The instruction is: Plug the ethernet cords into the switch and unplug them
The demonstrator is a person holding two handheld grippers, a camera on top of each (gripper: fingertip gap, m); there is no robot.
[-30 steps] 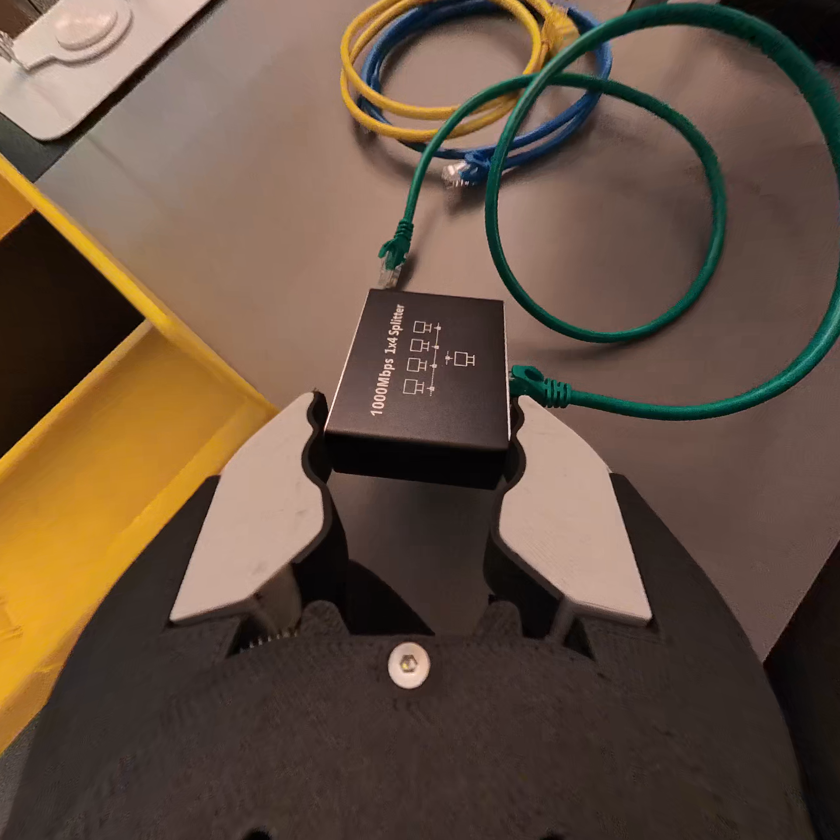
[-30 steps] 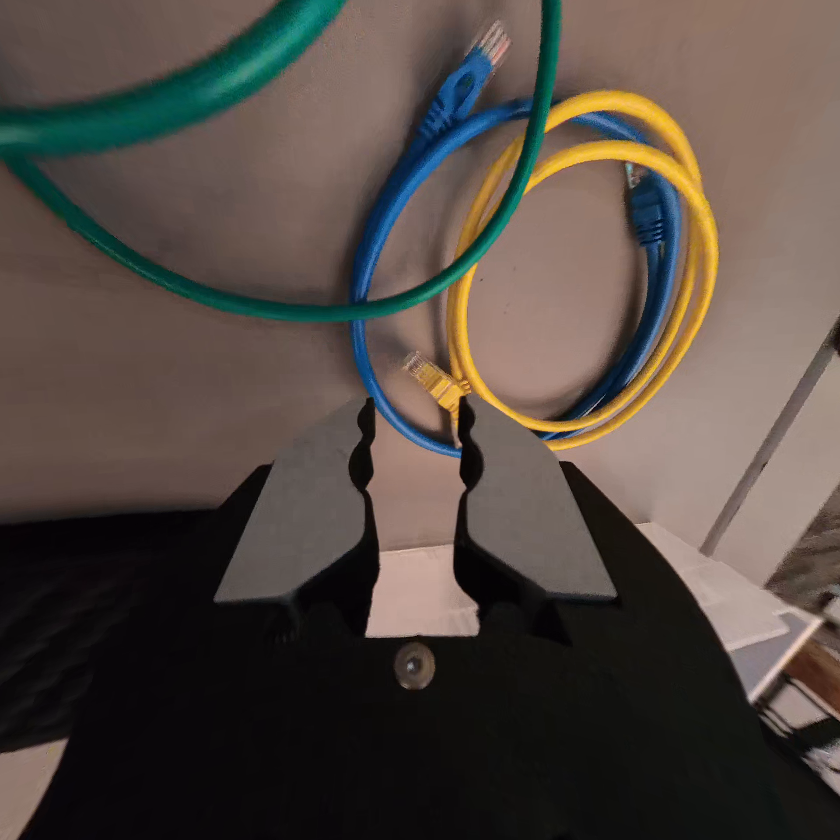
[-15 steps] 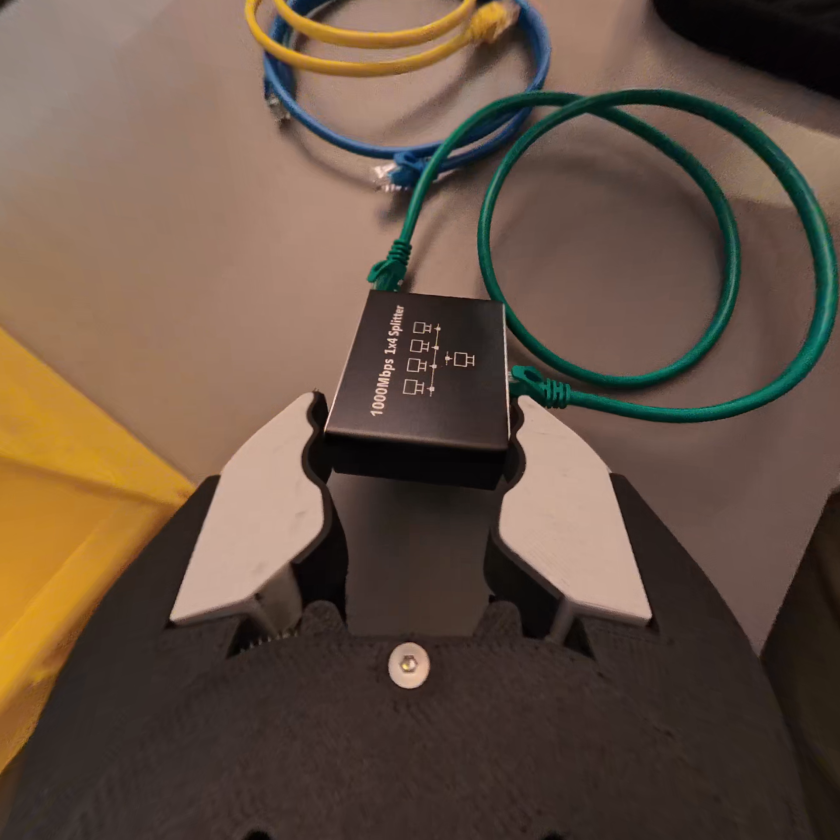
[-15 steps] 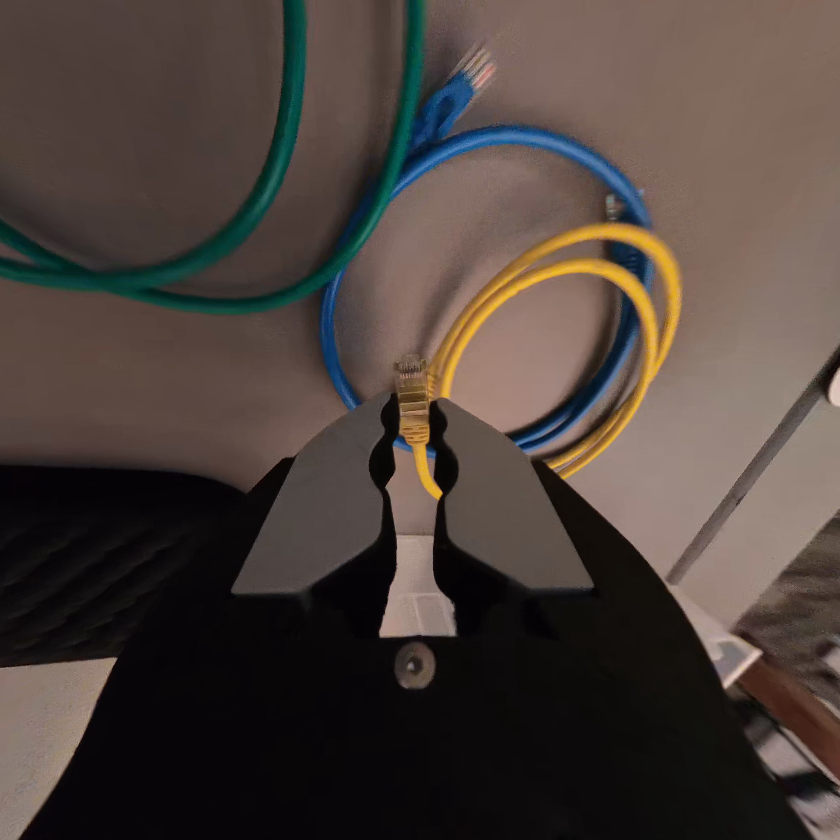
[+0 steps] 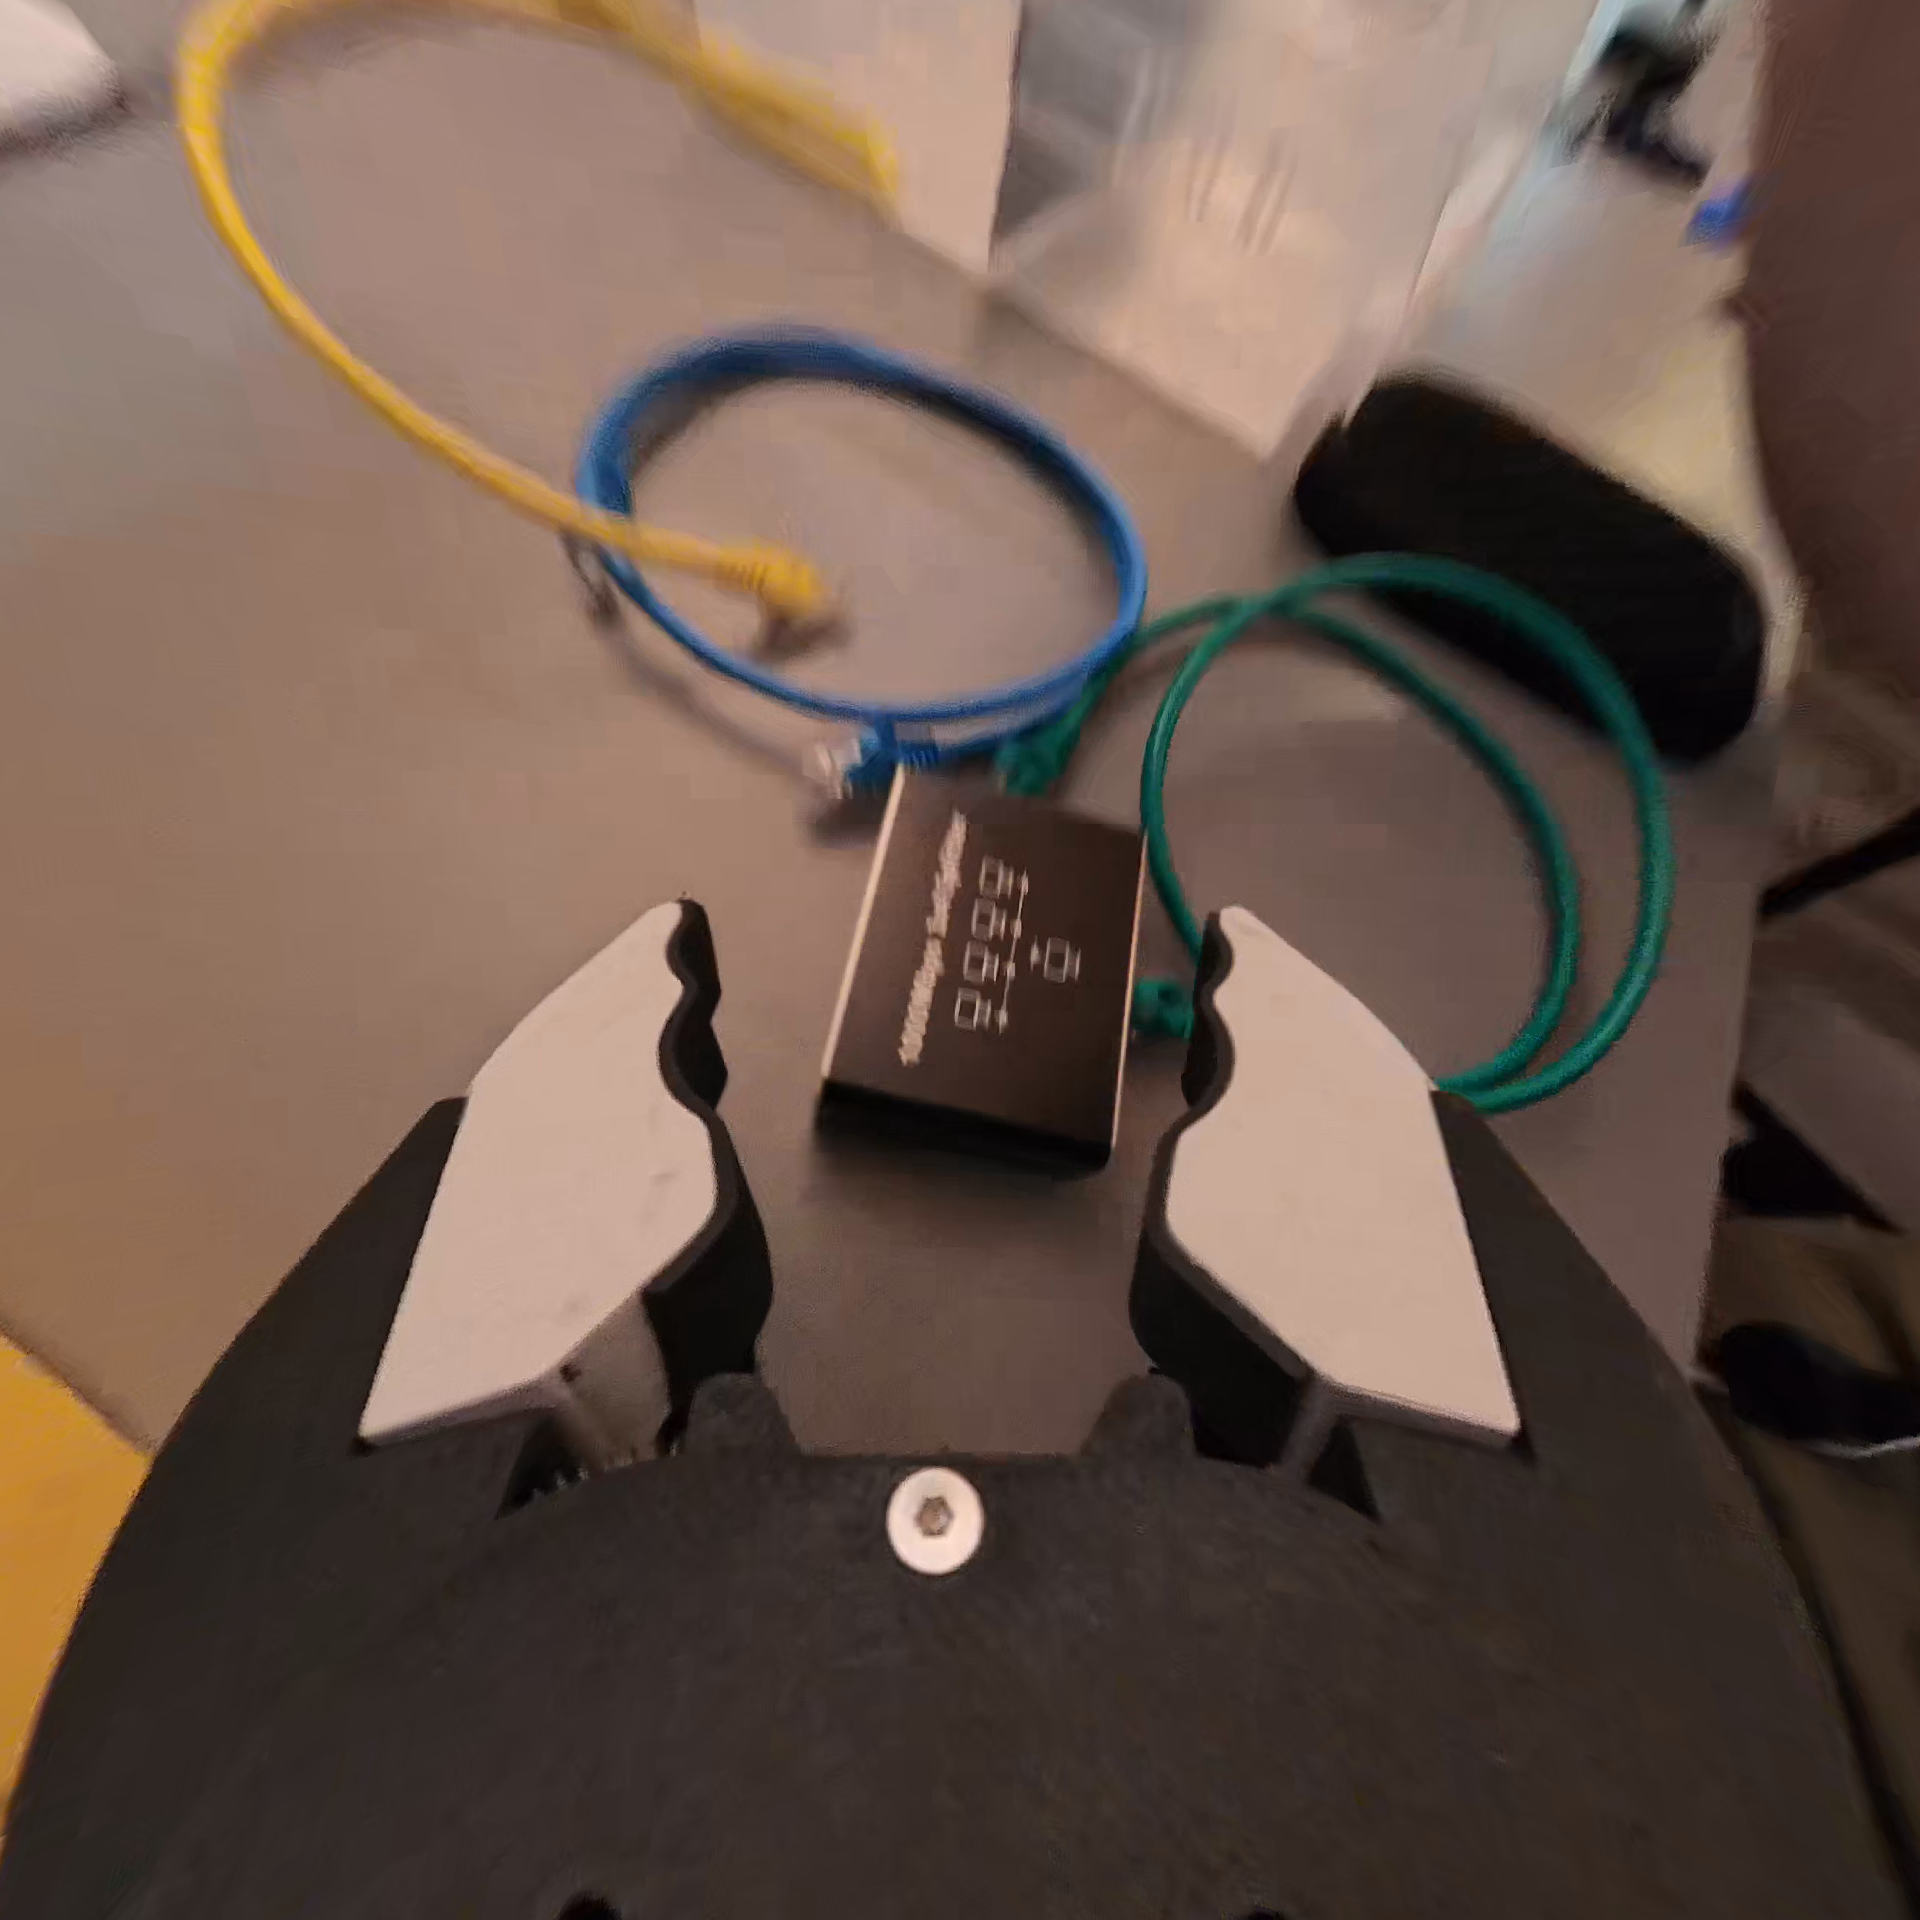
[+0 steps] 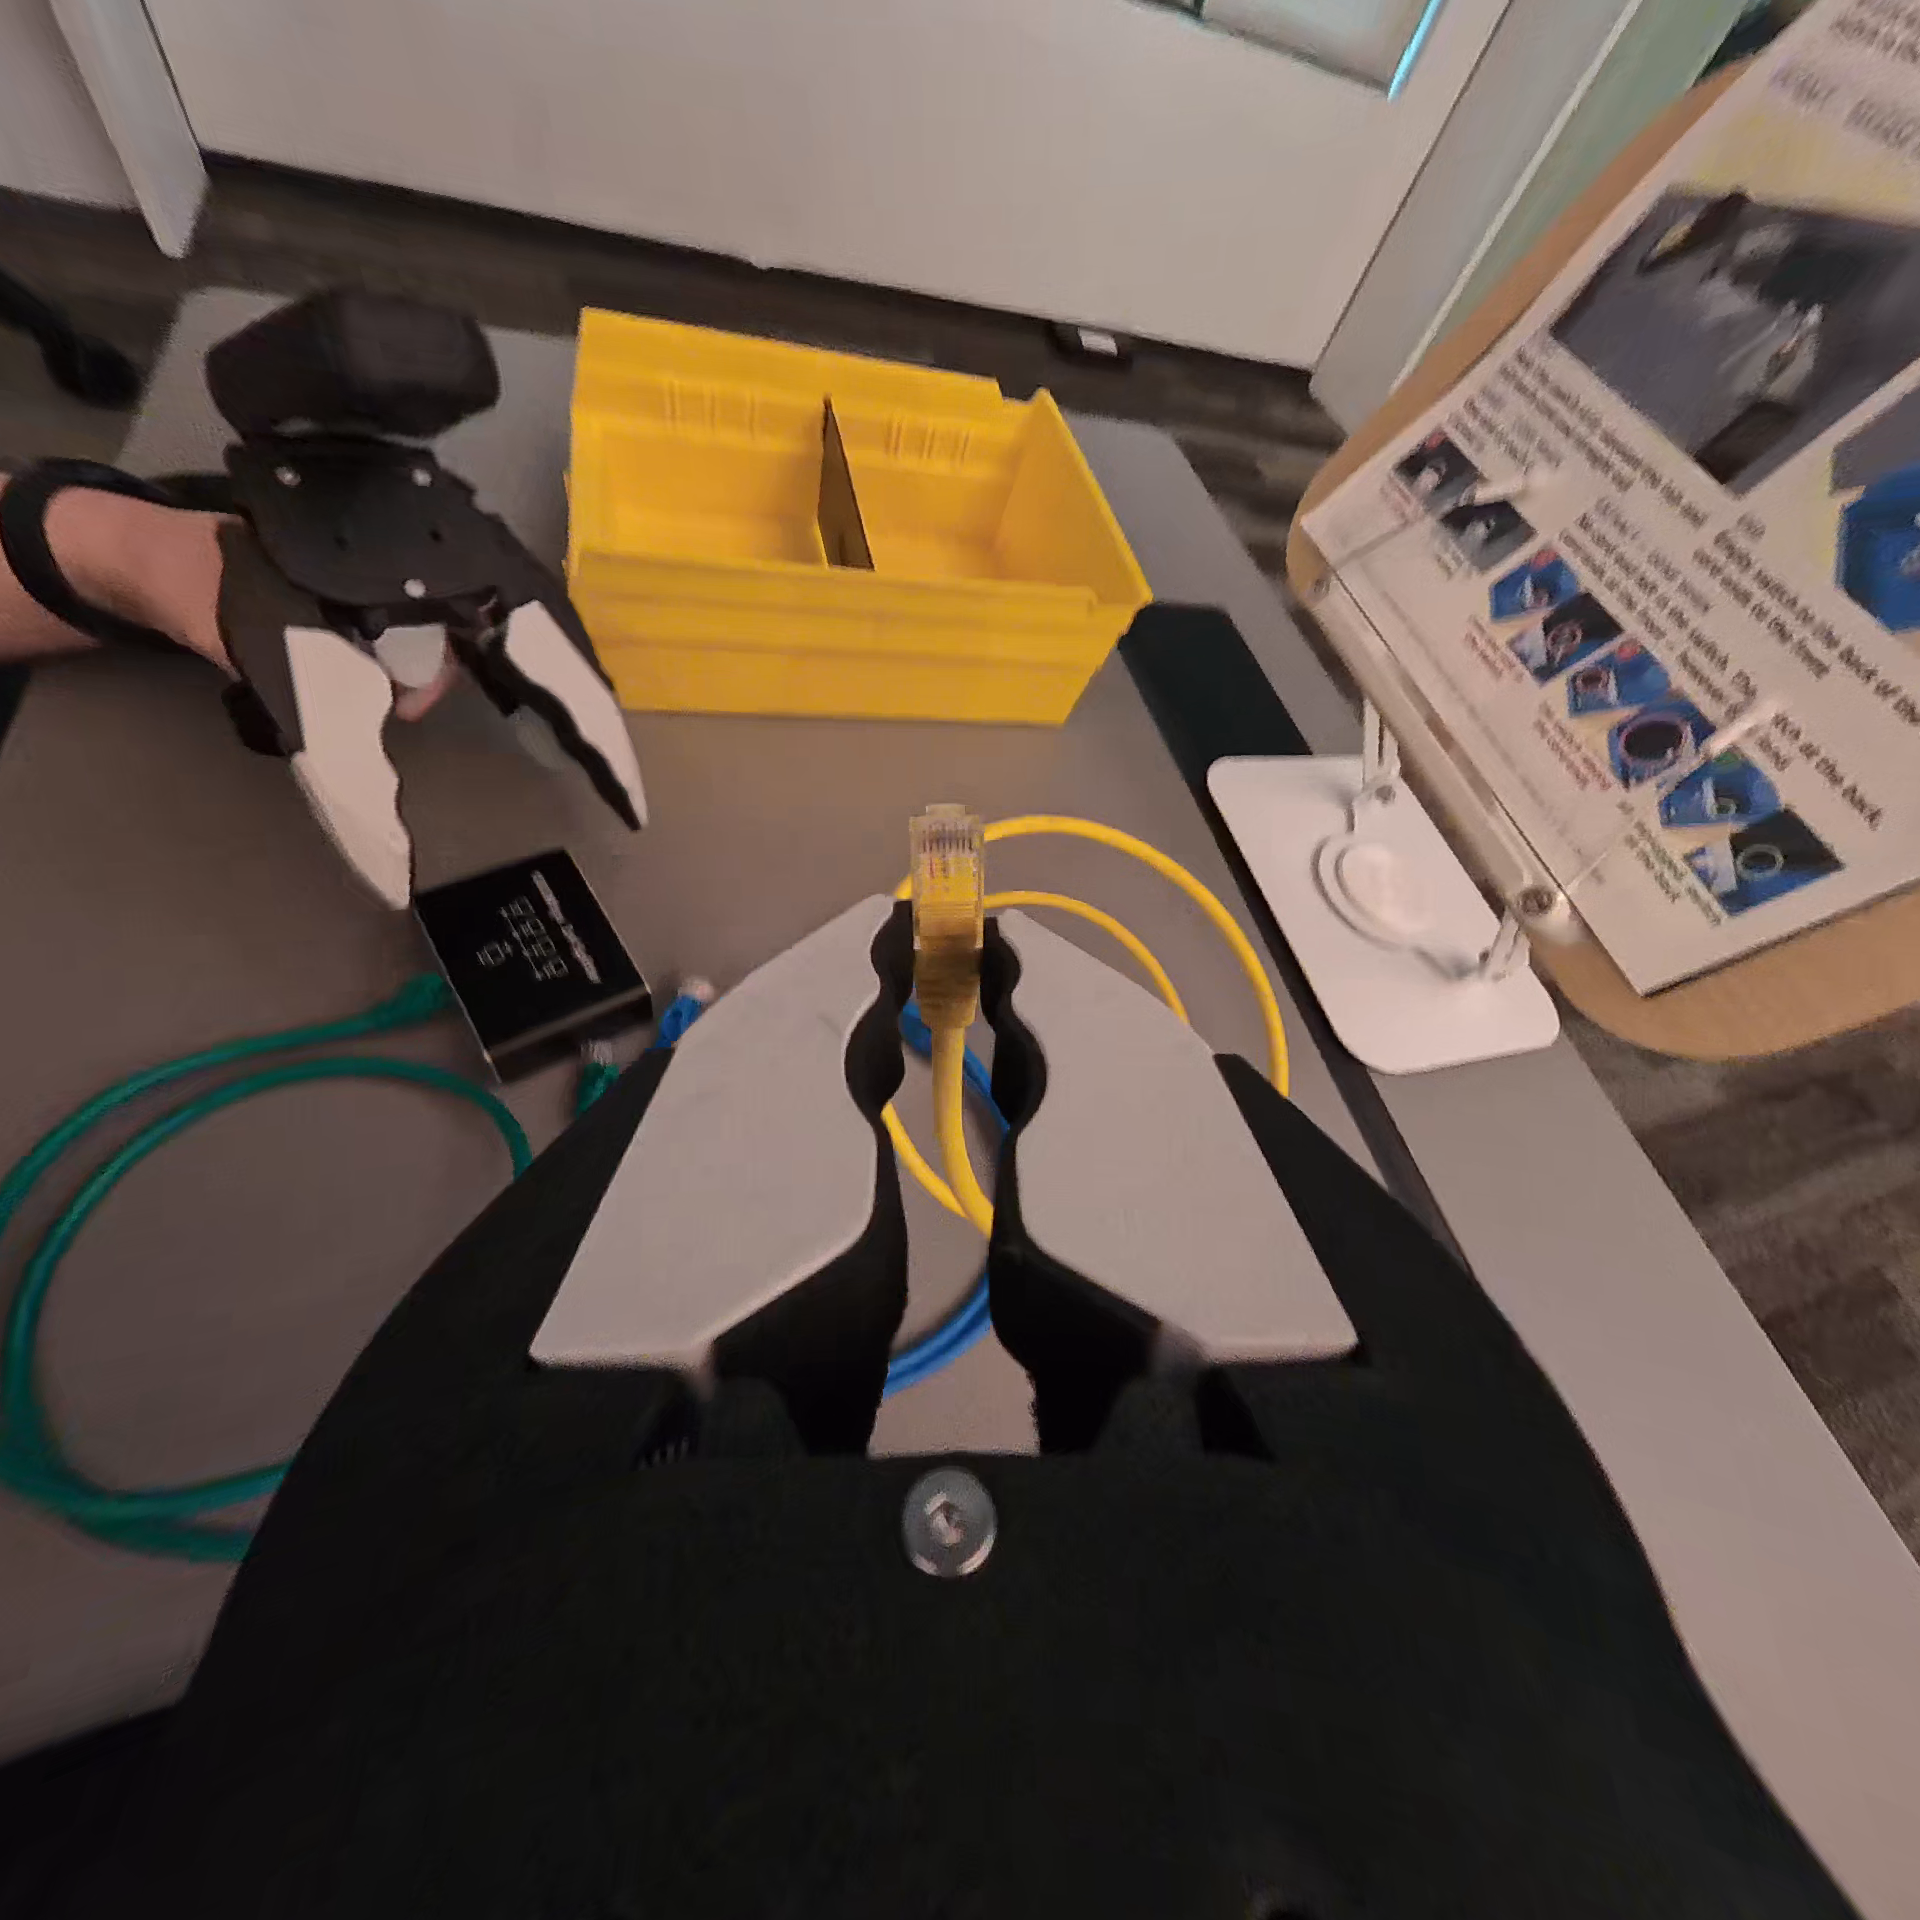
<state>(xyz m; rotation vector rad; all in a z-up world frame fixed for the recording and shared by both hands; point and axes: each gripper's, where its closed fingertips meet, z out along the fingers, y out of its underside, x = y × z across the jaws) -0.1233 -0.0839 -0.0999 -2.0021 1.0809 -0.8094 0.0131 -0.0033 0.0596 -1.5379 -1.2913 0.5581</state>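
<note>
The black switch (image 5: 987, 977) lies on the grey table (image 5: 260, 831), between the fingers of my left gripper (image 5: 951, 925), which is open and apart from it. The green cord (image 5: 1558, 831) loops to the right, with one end at the switch's far side and one at its right side. My right gripper (image 6: 948, 920) is shut on the yellow cord's plug (image 6: 945, 883) and holds it upright above the table. The yellow cord (image 6: 1236, 966) trails down from it. The blue cord (image 5: 862, 520) lies coiled beyond the switch. The switch (image 6: 530, 956) and left gripper (image 6: 511, 854) also show in the right wrist view.
A yellow divided bin (image 6: 852, 582) stands behind the switch. A printed sheet in a clear stand (image 6: 1662, 623) with a white base (image 6: 1382, 914) is at the right. The table edge (image 6: 1475, 1195) runs along the right. A black oblong object (image 5: 1527, 561) lies beyond the green cord.
My left gripper has opened and let go of the switch, which now lies on the table. My right gripper closed on the yellow plug and lifted it, tilting up.
</note>
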